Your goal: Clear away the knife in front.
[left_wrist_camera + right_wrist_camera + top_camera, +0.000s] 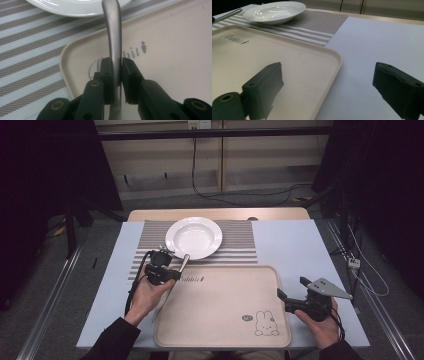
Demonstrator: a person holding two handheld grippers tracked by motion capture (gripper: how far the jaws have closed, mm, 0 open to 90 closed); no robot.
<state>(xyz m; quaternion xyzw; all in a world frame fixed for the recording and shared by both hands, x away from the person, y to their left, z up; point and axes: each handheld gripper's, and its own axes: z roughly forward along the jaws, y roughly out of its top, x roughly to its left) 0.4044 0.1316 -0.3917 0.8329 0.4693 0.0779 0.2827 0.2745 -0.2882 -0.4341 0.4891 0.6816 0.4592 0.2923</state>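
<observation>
Nearest the person, the beige tray [225, 310] lay at the front of the desk [300, 245], and it served as the landmark for everything else. Just off the tray's right edge, the right hand-held gripper [290, 287] was held with its jaws spread wide and nothing between them, as was seen plainly in the right gripper view [327, 87].

At the tray's far left corner, the left hand-held gripper [172, 270] was clenched on a metal utensil [113, 37], gripped along its slim handle. In the left gripper view the handle [112, 27] was seen rising straight out from between the two pads [128, 72] and reaching towards the white plate [75, 7] beyond the tray's far rim.

The grip was judged to be the weak point. The handle was smooth, narrow and polished, and it was pinched across only a small part of its length, so the utensil could have swivelled between the pads or slid out if the hand had been tilted or moved sharply. A dropped utensil would have struck the tray rim or the plate. Its far end could also have been knocked against the plate's edge, since it was held very close to it.

The utensil itself was seen as dull grey brushed metal, flat and gently widening away from the pads; whether it was a spoon or a fork could not be told. Beyond the tray, the plate rested on a striped placemat [150, 245].
</observation>
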